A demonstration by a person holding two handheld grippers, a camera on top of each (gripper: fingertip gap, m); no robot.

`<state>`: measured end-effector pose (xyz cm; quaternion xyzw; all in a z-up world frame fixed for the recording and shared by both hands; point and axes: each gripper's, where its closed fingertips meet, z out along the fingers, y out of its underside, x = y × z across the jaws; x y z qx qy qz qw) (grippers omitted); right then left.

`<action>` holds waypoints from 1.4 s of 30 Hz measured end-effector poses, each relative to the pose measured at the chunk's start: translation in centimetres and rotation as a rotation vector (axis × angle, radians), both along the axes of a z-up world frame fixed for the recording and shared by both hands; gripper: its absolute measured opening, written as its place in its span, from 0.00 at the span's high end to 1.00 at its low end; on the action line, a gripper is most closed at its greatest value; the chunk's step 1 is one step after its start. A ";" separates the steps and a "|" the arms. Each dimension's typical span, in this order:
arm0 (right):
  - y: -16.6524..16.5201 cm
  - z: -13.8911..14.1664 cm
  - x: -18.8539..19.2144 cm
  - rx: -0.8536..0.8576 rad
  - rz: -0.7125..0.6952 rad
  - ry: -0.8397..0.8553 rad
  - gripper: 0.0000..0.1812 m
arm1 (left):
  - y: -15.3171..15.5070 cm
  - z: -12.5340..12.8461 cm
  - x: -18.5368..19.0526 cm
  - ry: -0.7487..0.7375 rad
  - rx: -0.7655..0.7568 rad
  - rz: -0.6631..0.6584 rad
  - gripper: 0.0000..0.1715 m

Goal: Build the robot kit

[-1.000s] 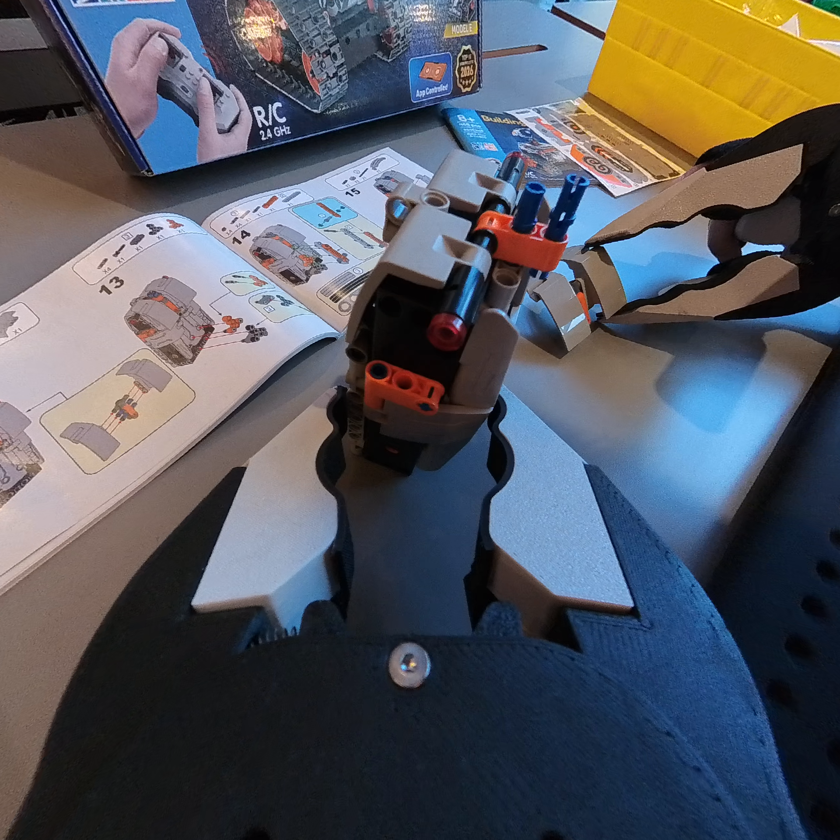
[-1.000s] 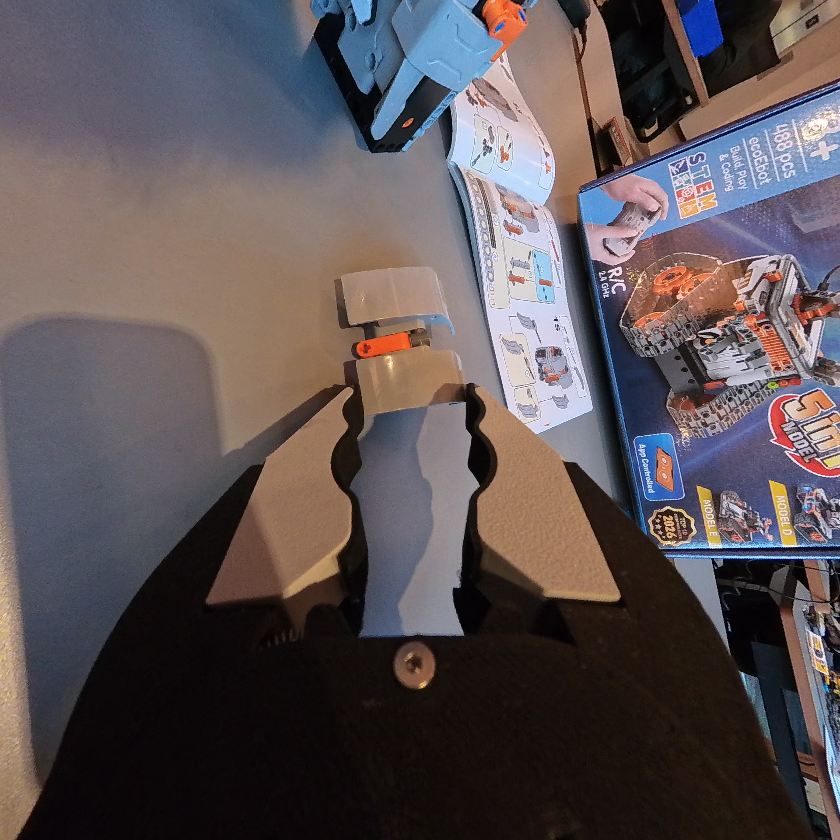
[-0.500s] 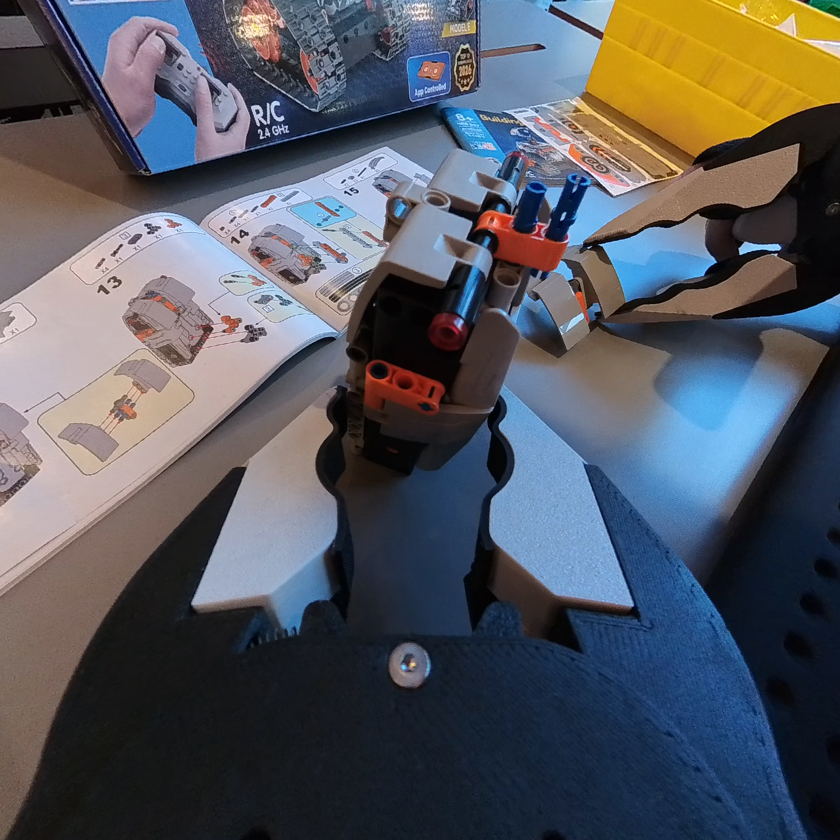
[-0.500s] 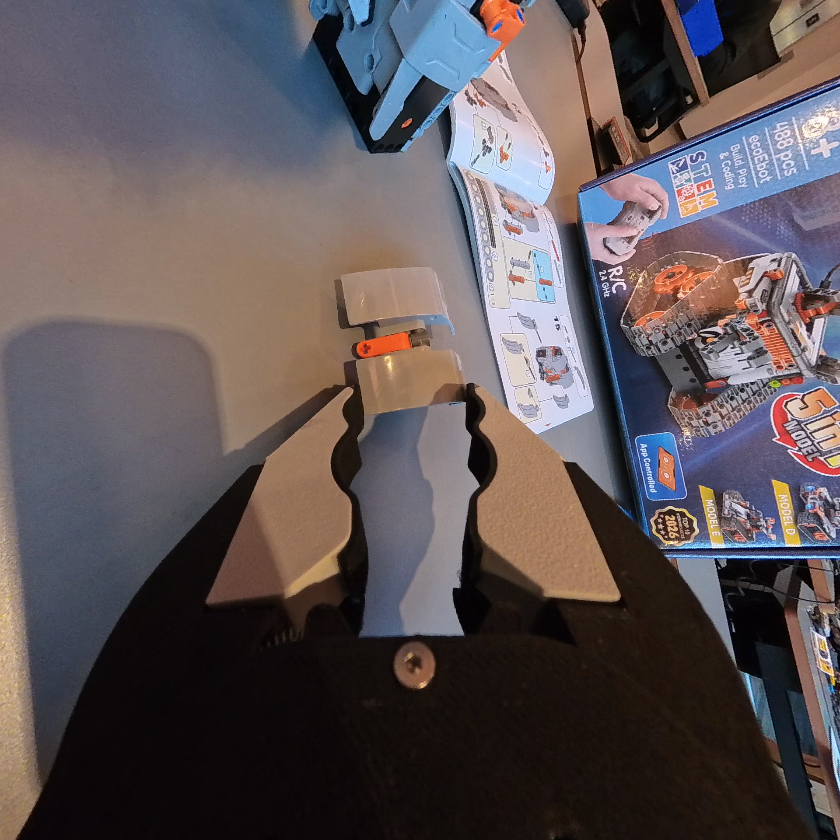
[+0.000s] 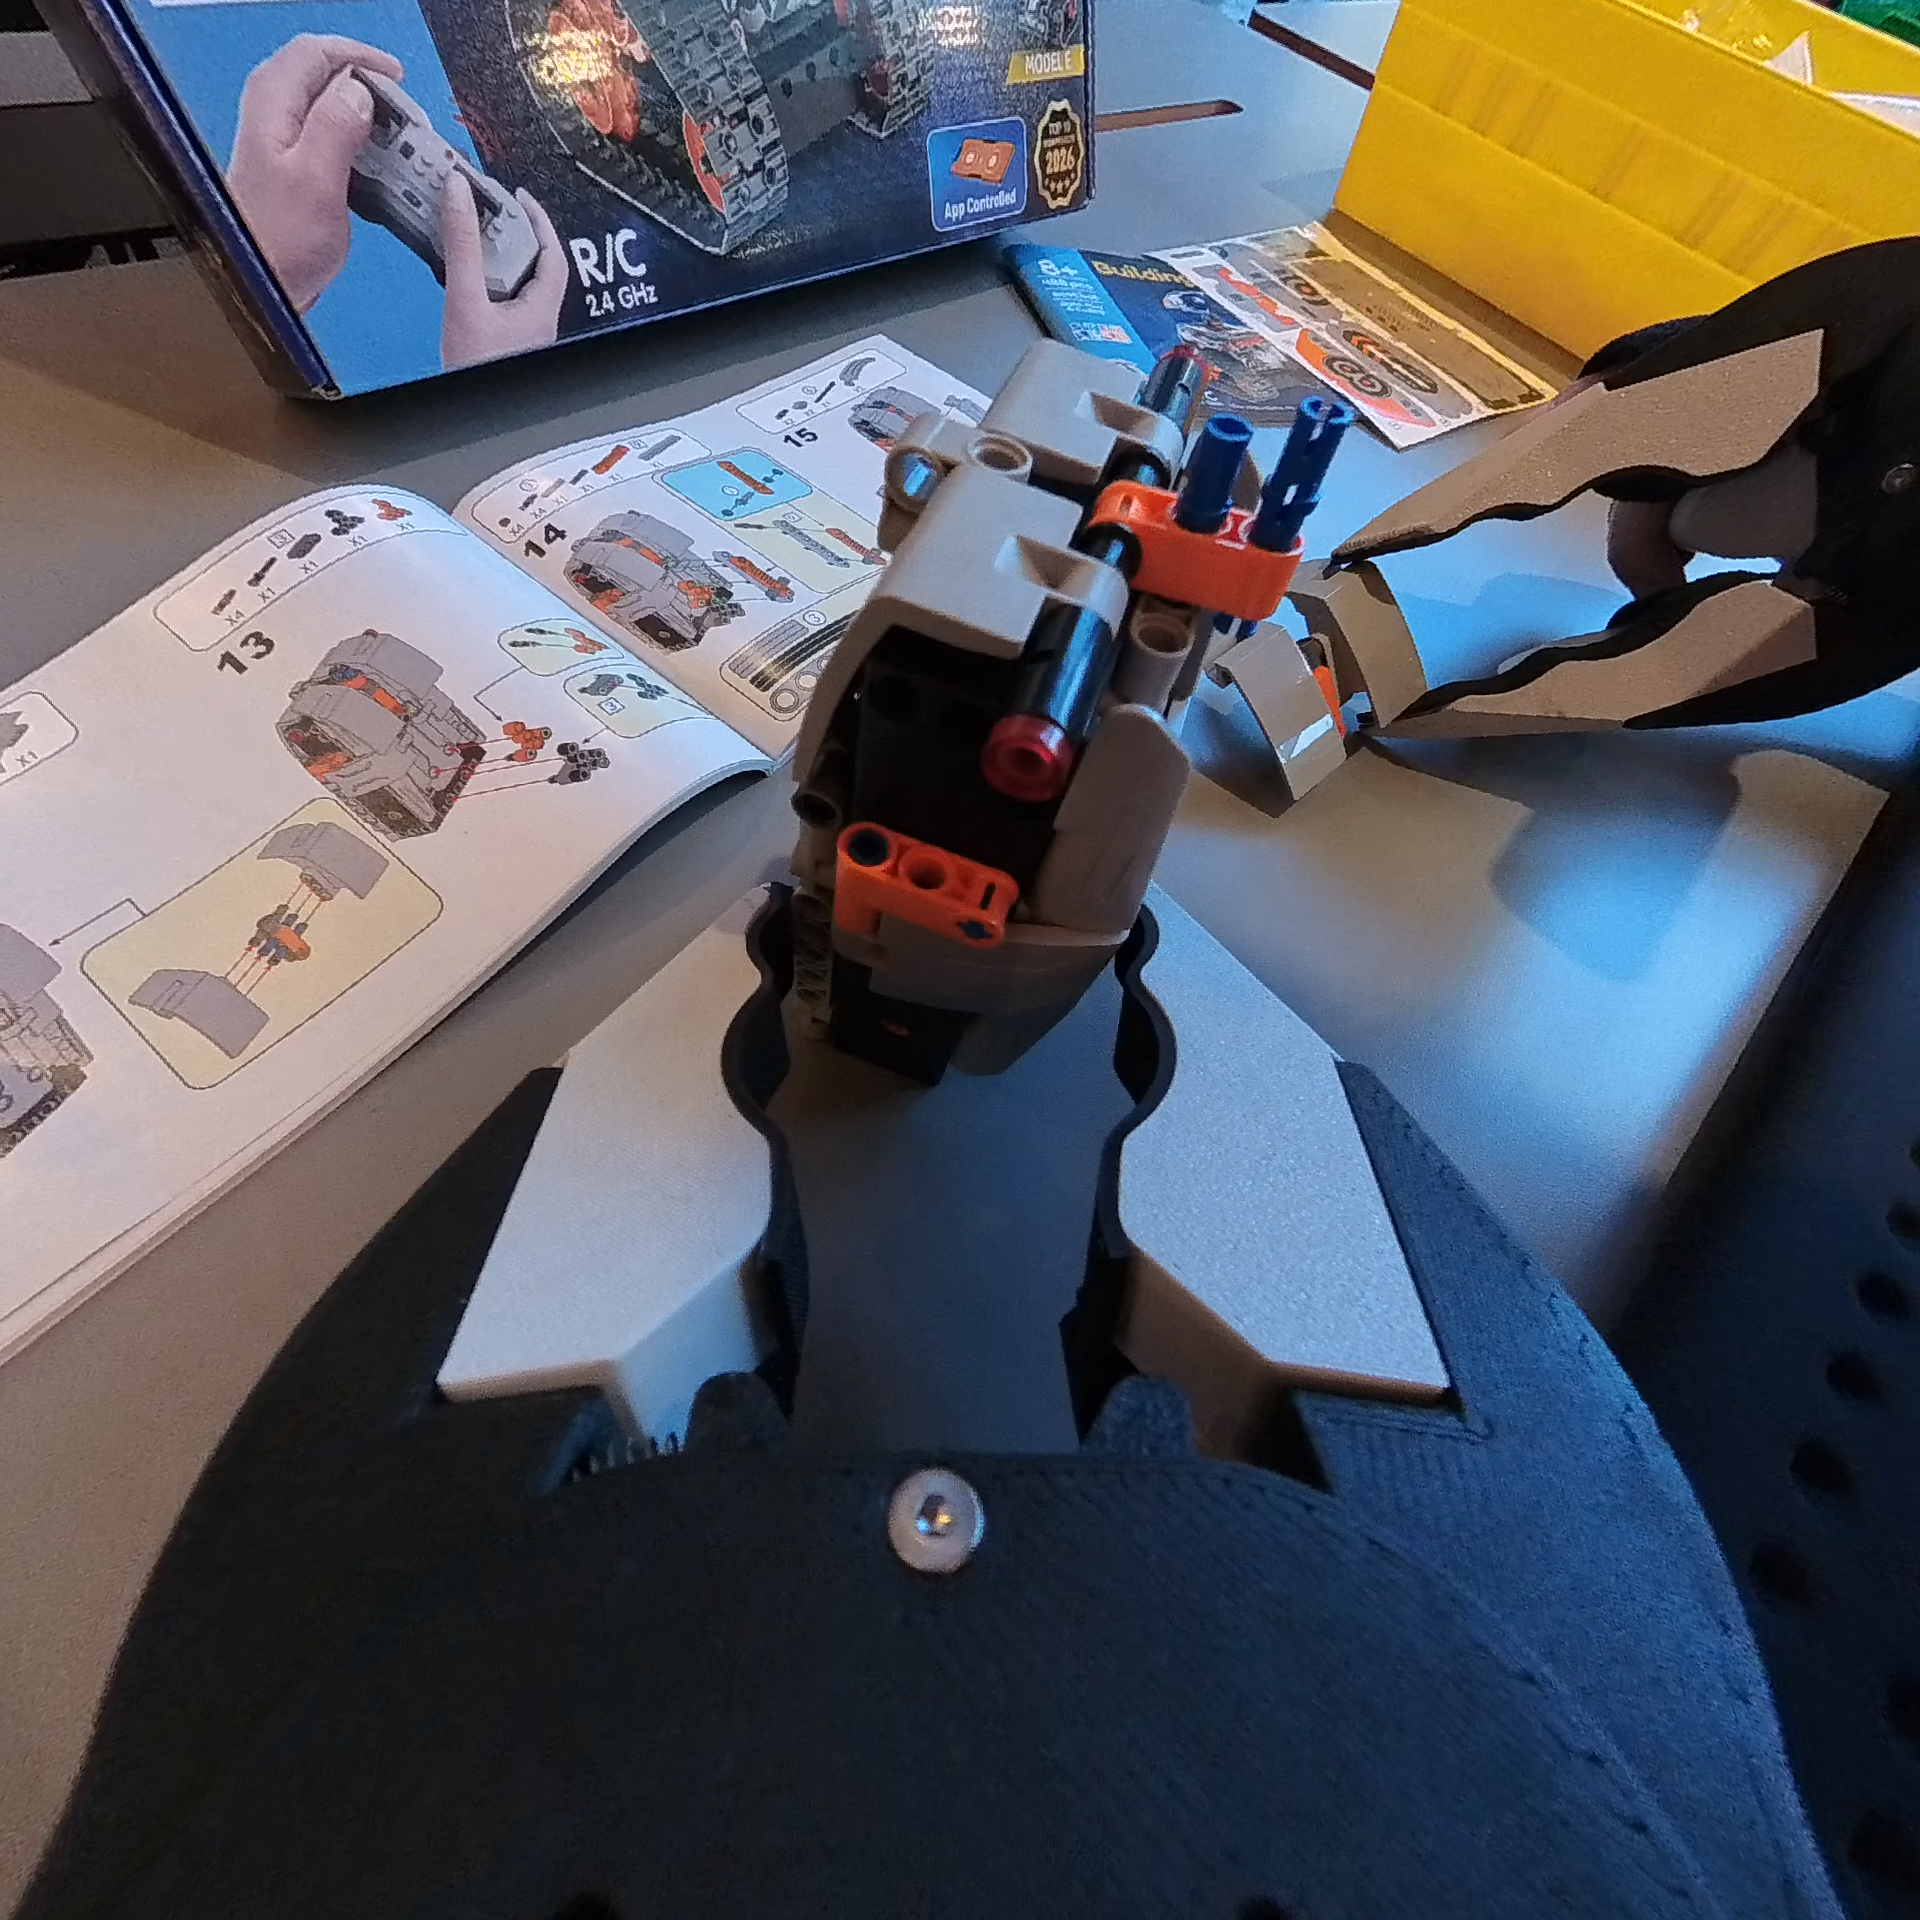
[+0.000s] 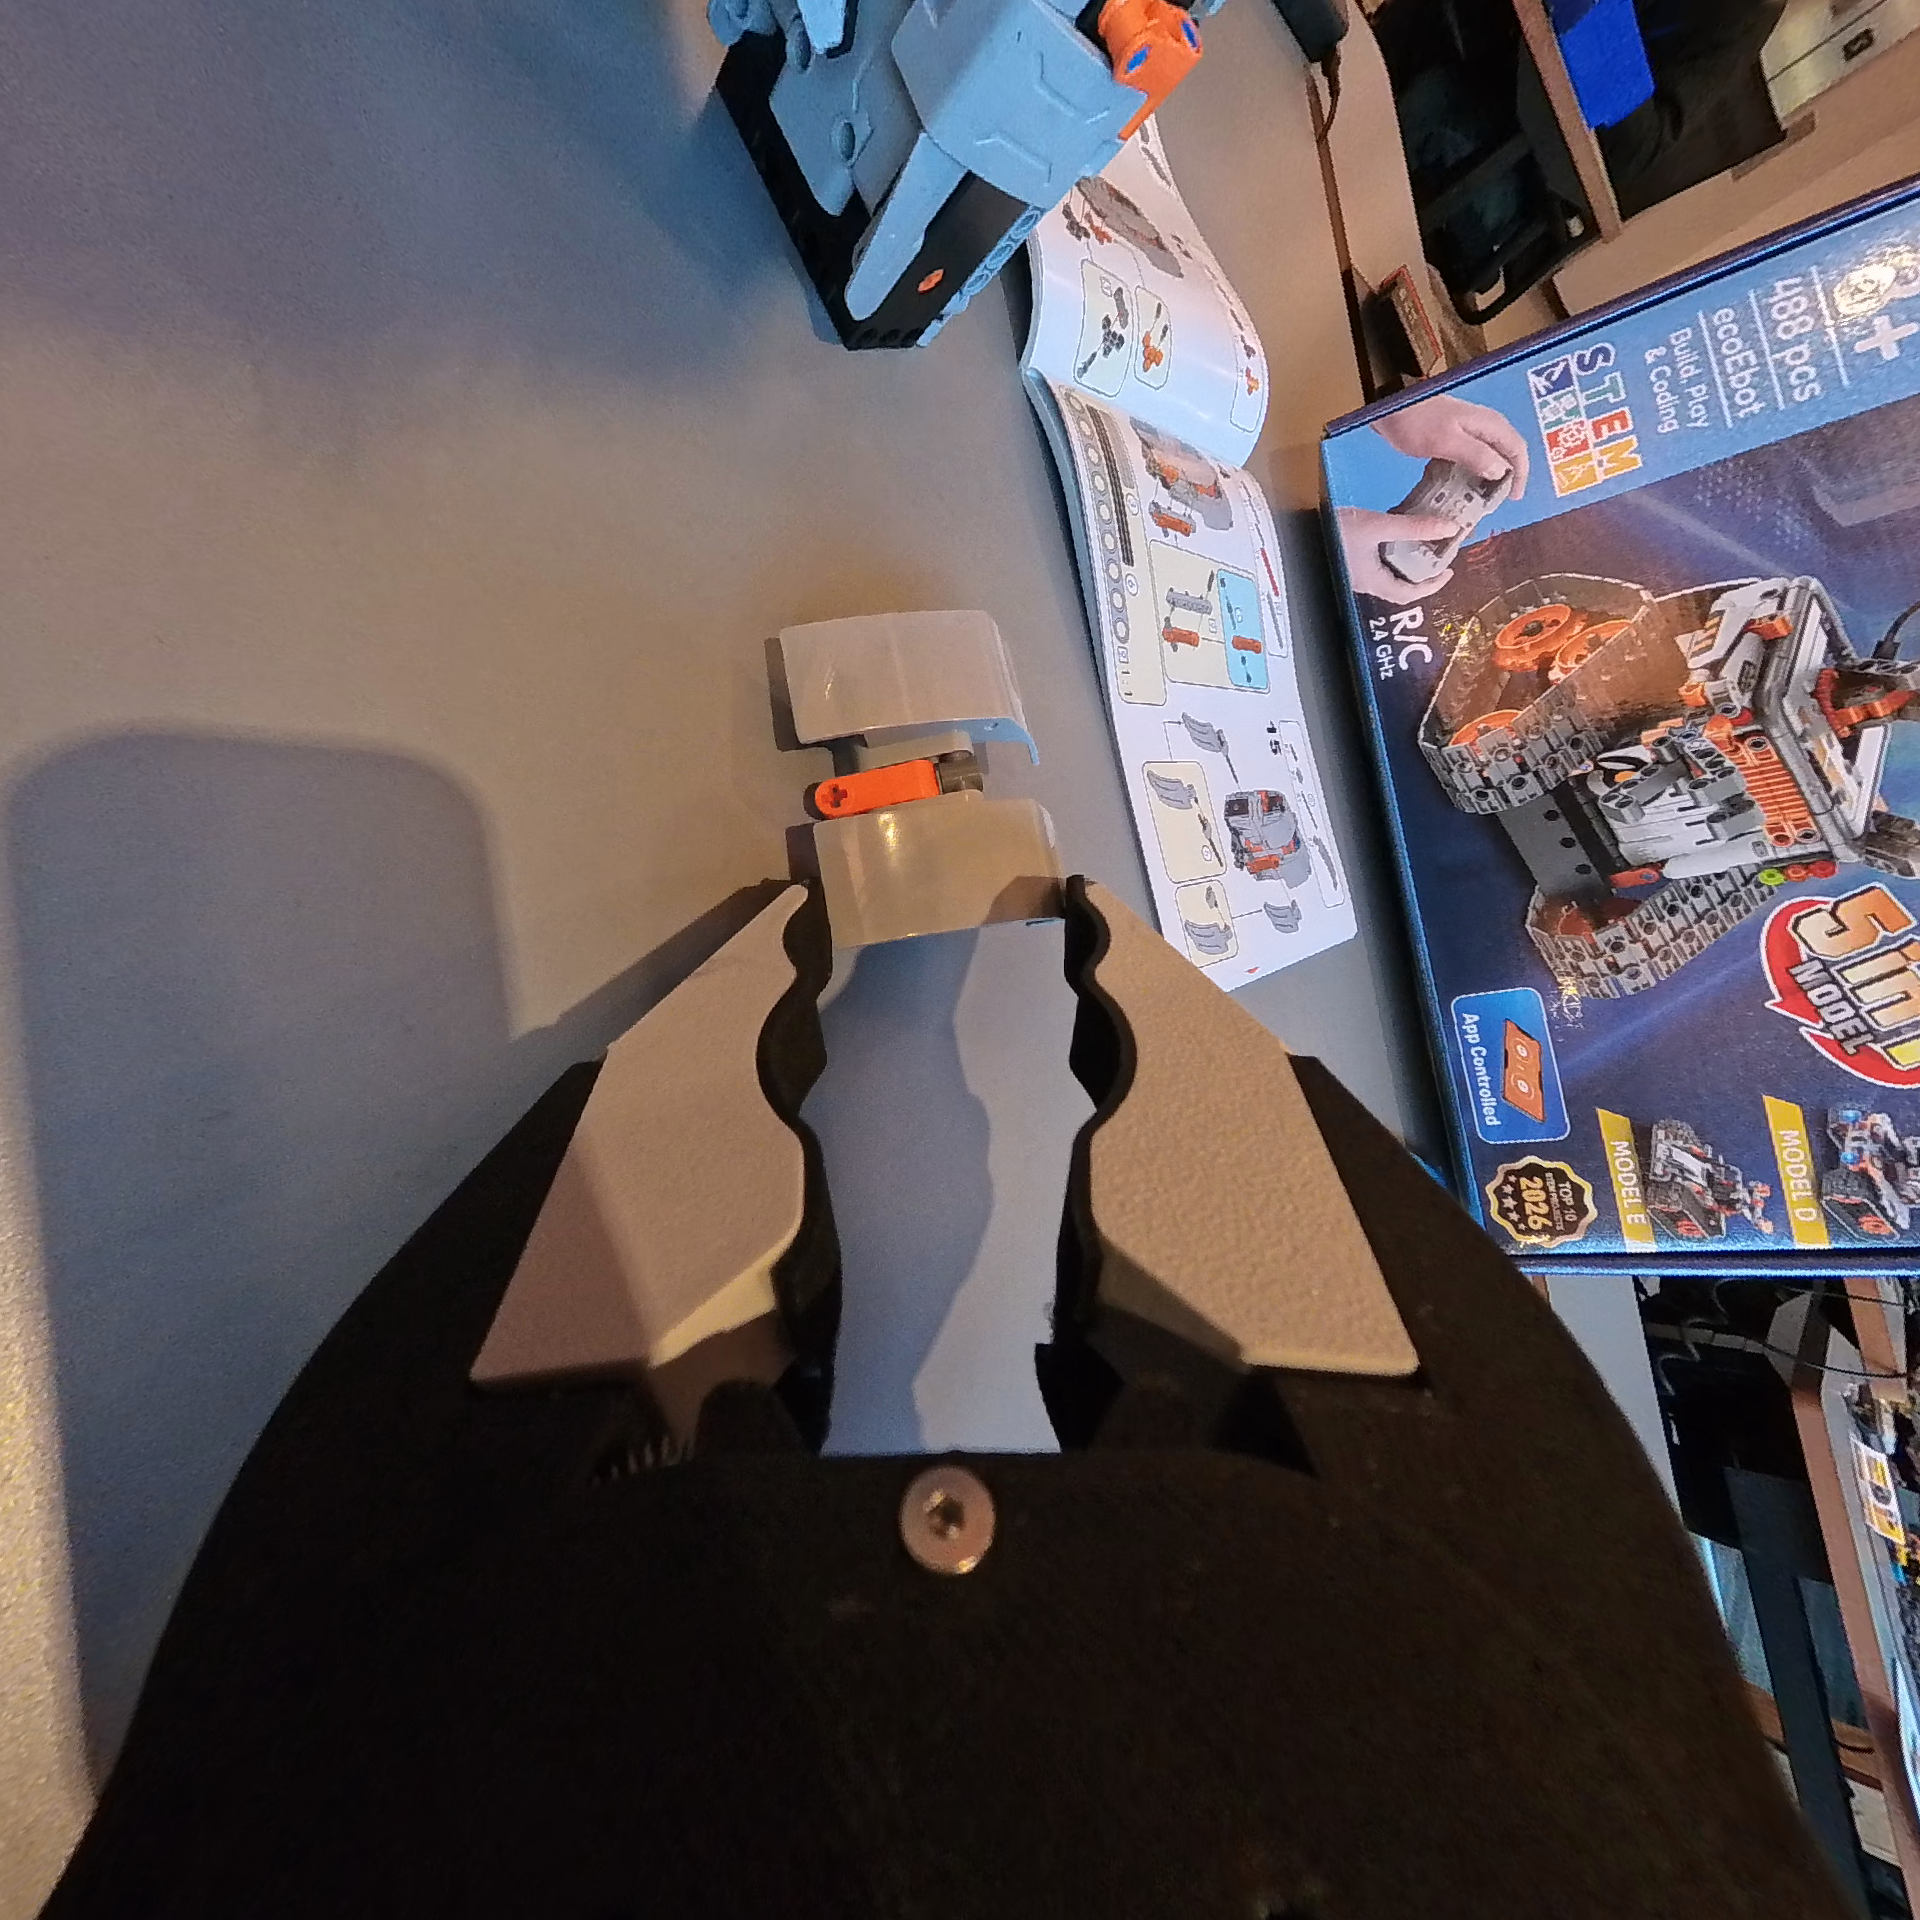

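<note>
- Your left gripper [image 5: 940, 940] has its fingers clenched on the lower end of a grey-and-black brick assembly [image 5: 987, 717], centre of the left wrist frame; the assembly stands tilted up off the grey surface [image 5: 1351, 935].
- The assembly carries an orange beam with two blue pins [image 5: 1262, 468] sticking up at its top, a black axle with a red end [image 5: 1023, 753], and an orange connector [image 5: 920, 883] low on its front.
- Your right gripper [image 6: 935, 894] has its fingers clamped on the near panel of a small grey curved-panel piece [image 6: 914, 790], centre of the right wrist frame; the piece has two curved panels joined by an orange pin [image 6: 883, 784]. Whether it lies on the surface or is lifted off it, cannot tell.
- In the left wrist frame, the right gripper [image 5: 1340, 644] shows at right edge, pinching the same piece [image 5: 1309, 686], just right of the assembly and apart from it.
- Open instruction booklet [image 5: 312, 779] lies left of the assembly, pages up.
- Blue product box [image 5: 623, 156] lies at upper left in the left wrist frame; right side in the right wrist frame [image 6: 1662, 727].
- Yellow bin [image 5: 1610, 156] sits upper right, with a sticker sheet [image 5: 1340, 322] and a small blue leaflet [image 5: 1101, 301] lying just before it.
</note>
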<state>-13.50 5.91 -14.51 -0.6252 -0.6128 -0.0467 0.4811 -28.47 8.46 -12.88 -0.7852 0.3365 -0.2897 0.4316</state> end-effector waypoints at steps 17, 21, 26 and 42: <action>-0.1 0.3 -0.1 0.042 0.008 -0.024 0.76 | -0.3 2.5 -1.3 -0.108 0.067 0.034 0.56; -0.1 0.7 -0.2 0.072 0.014 -0.032 0.76 | -0.2 3.7 -2.9 -0.152 0.089 0.073 0.57; -0.3 1.1 -0.4 0.117 0.028 -0.054 0.76 | -1.8 4.2 -3.9 -0.203 0.074 0.064 0.63; -4.0 0.3 -2.9 0.142 0.192 -0.141 0.93 | -10.5 2.8 4.1 -0.183 -0.225 -0.217 0.74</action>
